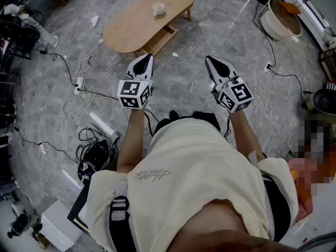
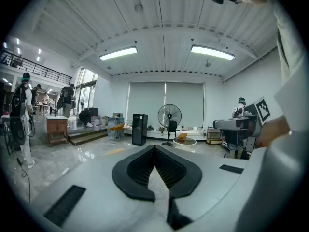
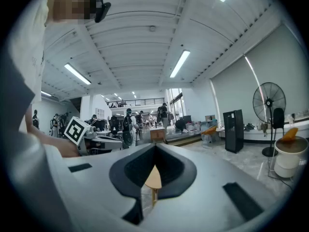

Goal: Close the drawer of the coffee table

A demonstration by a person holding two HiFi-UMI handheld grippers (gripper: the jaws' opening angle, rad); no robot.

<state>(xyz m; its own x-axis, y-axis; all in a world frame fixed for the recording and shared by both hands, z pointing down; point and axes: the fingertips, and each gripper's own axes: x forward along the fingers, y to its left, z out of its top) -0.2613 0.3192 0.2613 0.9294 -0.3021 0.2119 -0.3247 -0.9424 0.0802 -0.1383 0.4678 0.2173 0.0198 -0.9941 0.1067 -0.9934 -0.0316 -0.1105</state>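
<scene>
The oval wooden coffee table (image 1: 142,20) stands on the grey stone floor ahead of me, with a white cup (image 1: 158,8) on its top. Beneath its near right edge the drawer (image 1: 167,37) juts out, open. My left gripper (image 1: 148,58) and right gripper (image 1: 209,59) are both held in the air well short of the table, pointing toward it, shut and empty. In the left gripper view the left gripper (image 2: 154,148) shows only floor through its gap. In the right gripper view a sliver of the coffee table (image 3: 153,178) shows through the gap below the right gripper (image 3: 155,147).
Cables and a power strip (image 1: 79,85) trail over the floor at the left. A black bag (image 1: 97,156) lies near my left leg. A white round tub (image 1: 281,17) sits at the far right. A standing fan (image 2: 169,116) and people stand far off.
</scene>
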